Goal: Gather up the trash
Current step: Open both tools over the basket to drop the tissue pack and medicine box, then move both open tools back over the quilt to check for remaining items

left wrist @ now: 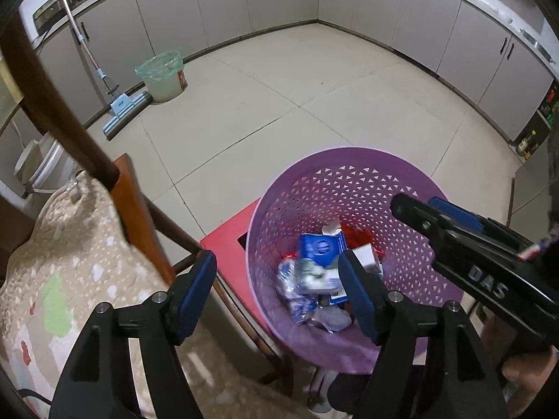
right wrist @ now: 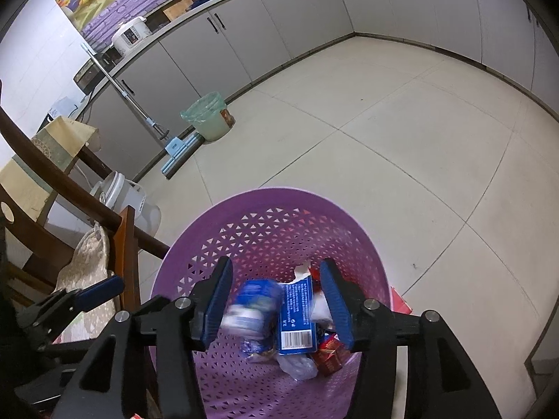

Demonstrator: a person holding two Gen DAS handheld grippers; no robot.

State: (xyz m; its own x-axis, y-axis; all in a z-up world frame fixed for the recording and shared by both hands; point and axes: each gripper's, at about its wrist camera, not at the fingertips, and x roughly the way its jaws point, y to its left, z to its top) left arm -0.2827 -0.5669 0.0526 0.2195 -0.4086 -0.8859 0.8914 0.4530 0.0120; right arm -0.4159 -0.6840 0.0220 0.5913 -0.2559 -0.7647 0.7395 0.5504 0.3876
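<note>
1. I see a purple basket (right wrist: pixel 265 223), its wall pierced with small triangles.
2. In it, a blue carton (right wrist: pixel 295 317) with white print and a barcode, and a red box (right wrist: pixel 328 354).
3. Both of my hand-held grippers are black with blue pads (left wrist: pixel 195 276).
4. The stool (left wrist: pixel 227 255) under the basket is red.
5. The cloth (left wrist: pixel 70 279) is beige, with white dots and green and red patches.
6. The far bin (left wrist: pixel 164 76) has a pale green liner; the mop head (left wrist: pixel 122 111) is light blue.
7. The cabinets (left wrist: pixel 167 10) are grey with black handles.

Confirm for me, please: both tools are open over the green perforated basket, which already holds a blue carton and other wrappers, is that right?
Not quite: the basket is purple, not green, as the right wrist view shows. The rest stands: the left tool and right tool are open above it, and the blue carton lies inside with other wrappers.
</note>
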